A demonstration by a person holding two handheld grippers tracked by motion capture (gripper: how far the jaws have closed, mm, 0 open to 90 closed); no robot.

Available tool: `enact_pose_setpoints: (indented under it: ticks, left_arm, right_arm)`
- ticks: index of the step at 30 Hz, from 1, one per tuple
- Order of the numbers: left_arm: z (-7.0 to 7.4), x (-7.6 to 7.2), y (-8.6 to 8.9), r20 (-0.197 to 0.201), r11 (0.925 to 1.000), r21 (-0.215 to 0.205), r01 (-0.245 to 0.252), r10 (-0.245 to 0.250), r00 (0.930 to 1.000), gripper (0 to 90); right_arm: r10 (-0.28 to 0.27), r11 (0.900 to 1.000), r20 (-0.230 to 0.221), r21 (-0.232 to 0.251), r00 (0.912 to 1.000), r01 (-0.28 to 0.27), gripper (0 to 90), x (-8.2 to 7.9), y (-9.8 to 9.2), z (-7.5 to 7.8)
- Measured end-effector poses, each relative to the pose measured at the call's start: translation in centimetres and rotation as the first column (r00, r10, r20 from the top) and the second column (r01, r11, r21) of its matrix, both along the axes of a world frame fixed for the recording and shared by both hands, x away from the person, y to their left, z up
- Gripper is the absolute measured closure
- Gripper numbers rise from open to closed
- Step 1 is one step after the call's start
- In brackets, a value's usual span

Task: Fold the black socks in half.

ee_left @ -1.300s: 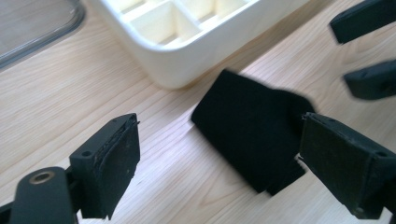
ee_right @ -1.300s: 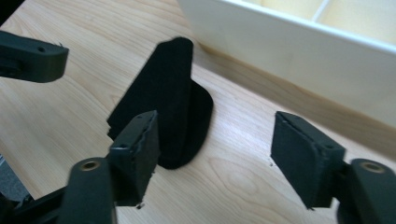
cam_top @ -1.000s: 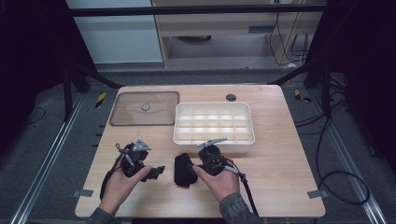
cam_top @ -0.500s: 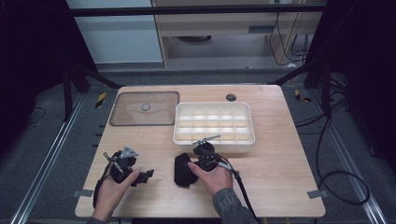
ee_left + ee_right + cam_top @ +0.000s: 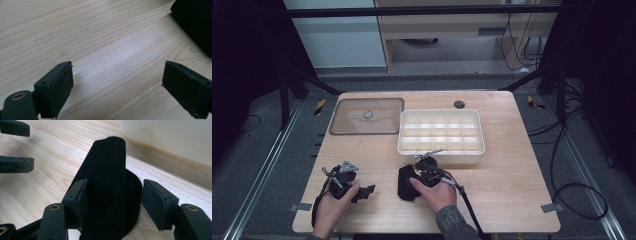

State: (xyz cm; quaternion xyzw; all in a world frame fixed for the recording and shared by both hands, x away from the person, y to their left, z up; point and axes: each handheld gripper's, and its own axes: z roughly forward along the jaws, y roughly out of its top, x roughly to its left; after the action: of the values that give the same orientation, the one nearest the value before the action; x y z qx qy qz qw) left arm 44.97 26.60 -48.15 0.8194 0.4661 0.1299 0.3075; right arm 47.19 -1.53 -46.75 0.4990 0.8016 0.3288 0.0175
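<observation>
The right tongs are seen straddling a black cloth bunched upright on the surface. One pad touches the fabric, the other stands apart from it, so no grip is made yet. The left tongs are held wide open over bare wood, nothing between them, with the cloth just beyond one jaw.

Risks, as judged:
- The soft fold could slump or slide out if the right tongs close on one layer only.
- A push instead of a pinch could shove the cloth against the white divided box, whose wall lies just behind it.
- The two pairs of tongs face each other closely and could collide if both are closed in on the cloth.

Room: open wood is available left of the cloth and along the near edge. The clear lid lies well apart at the far left. The near edge of the surface is close to both hands.
</observation>
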Motion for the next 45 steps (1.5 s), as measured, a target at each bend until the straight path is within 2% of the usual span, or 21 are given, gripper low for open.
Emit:
enact_pose_setpoints:
  ticks: [13,24,33,42,45]
  left_arm:
    - [-0.3,-0.1,0.2,-0.016,1.0000,0.001,-0.009,0.009,0.9998,10.5]
    - [-0.5,0.0,0.3,-0.025,0.9999,-0.007,-0.014,0.014,0.9996,10.8]
    - [-0.5,0.1,0.4,-0.030,0.9999,-0.006,-0.013,0.012,0.9995,10.9]
    - [-0.6,0.1,0.7,-0.028,0.9998,-0.004,-0.019,0.019,0.9994,10.8]
    - [-0.6,0.2,0.8,-0.024,0.9997,0.002,-0.025,0.025,0.9994,10.4]
  right_arm:
    - [-0.006,1.000,-0.023,0.018,0.9997,0.007,37.9,-0.6,0.1,-1.0]
    - [-0.004,0.999,-0.064,0.050,0.9979,0.007,40.0,-0.5,0.1,-1.5]
    - [0.018,0.997,-0.097,0.080,0.9951,-0.010,56.0,-0.6,0.0,-1.5]
    - [0.035,0.997,-0.066,0.067,0.9972,-0.031,67.2,-0.8,-0.1,-0.9]
    - [0.034,0.998,-0.027,0.051,0.9990,-0.033,70.2,-1.1,-0.2,-0.5]
